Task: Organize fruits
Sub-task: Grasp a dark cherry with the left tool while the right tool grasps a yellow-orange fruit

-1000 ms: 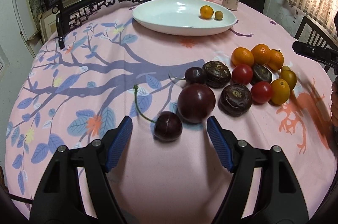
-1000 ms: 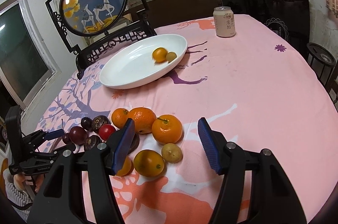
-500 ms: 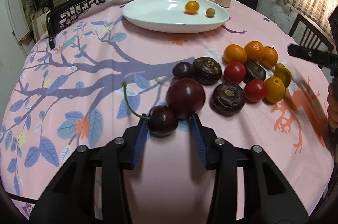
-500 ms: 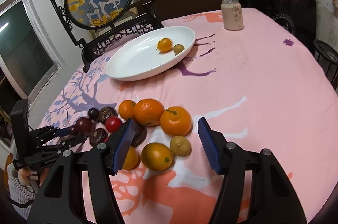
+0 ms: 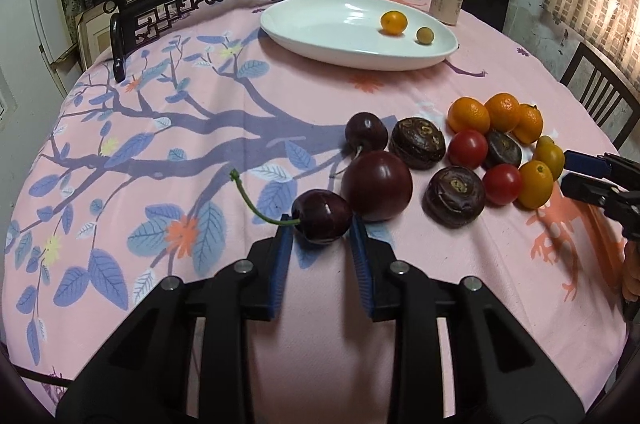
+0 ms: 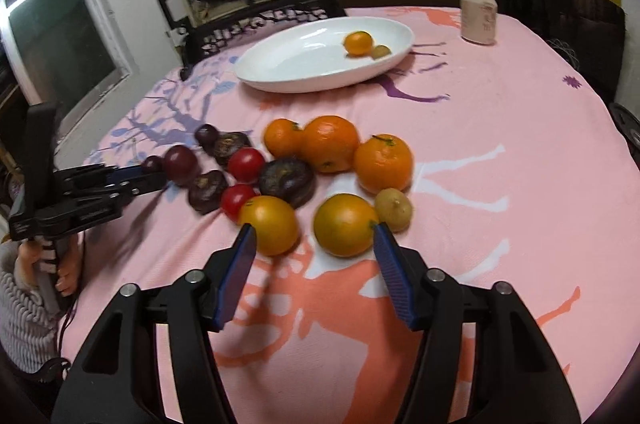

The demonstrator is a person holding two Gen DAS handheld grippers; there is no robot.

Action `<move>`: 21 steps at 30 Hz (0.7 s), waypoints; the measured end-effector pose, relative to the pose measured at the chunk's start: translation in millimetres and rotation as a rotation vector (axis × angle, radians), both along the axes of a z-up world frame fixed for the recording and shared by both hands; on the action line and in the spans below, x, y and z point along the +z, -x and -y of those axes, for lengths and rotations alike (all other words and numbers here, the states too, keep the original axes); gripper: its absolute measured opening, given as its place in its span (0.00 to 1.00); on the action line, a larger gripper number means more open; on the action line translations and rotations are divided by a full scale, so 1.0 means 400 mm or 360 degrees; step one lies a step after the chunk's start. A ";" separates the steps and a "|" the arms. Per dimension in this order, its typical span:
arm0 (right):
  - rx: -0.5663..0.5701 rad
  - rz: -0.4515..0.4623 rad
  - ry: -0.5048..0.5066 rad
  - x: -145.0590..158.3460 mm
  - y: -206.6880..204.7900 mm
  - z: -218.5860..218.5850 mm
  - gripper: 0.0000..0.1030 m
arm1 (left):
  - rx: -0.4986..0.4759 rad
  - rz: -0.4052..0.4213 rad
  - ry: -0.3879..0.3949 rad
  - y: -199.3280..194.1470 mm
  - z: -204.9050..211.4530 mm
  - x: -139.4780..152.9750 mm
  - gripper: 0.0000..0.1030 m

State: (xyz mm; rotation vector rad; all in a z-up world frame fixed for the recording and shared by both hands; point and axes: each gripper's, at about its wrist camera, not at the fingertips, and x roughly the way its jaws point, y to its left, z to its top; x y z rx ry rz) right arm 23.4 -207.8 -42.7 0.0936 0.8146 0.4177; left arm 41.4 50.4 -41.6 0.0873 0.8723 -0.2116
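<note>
**A:** What is your left hand doing?

**B:** My left gripper [image 5: 320,229] is pinching the dark red stemmed cherry [image 5: 322,216] at the near edge of the fruit cluster; its blue pads have just been closing and are pressing on both sides of it. I am taking it from the outside because the bigger dark red round plum [image 5: 377,184] is sitting just beside it, touching or nearly so.

**A:** And the right?

**B:** My right gripper [image 6: 314,238] is reaching toward the two yellow-orange kumquats [image 6: 346,224], jaws parted and just narrowing, with nothing gripped yet (the pads are straddling both fruits, so I judge I am needing to settle on one).

**A:** Where is it all going?

**B:** Probably into the white oval ceramic dish [image 5: 320,36] at the far side of the pink printed tablecloth [image 5: 160,144], where one small orange fruit [image 5: 393,22] and one small tan fruit [image 5: 424,35] are already lying.

**A:** Anything blocking?

**B:** The small tan potato-like fruit [image 6: 393,209] is crowding my right pad, and the three orange mandarins [image 6: 330,143] are lying between the gripper and the dish
</note>
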 end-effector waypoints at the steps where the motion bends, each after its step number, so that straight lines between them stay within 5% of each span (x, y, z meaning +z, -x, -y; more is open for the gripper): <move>1: -0.0011 -0.0017 -0.0002 -0.005 -0.006 0.003 0.49 | 0.0000 -0.0003 0.0000 0.000 0.000 -0.001 0.29; 7: -0.0046 -0.0043 -0.0005 -0.019 -0.030 0.008 0.37 | -0.0006 -0.0012 -0.0053 -0.002 0.011 -0.010 0.29; 15: -0.0041 -0.0039 0.0000 -0.023 -0.040 0.000 0.35 | -0.0004 0.0014 -0.0033 0.000 0.011 -0.003 0.29; 21: -0.0060 0.0033 -0.0063 0.003 -0.026 0.017 0.35 | 0.0039 0.0149 -0.0016 0.008 0.008 0.052 0.29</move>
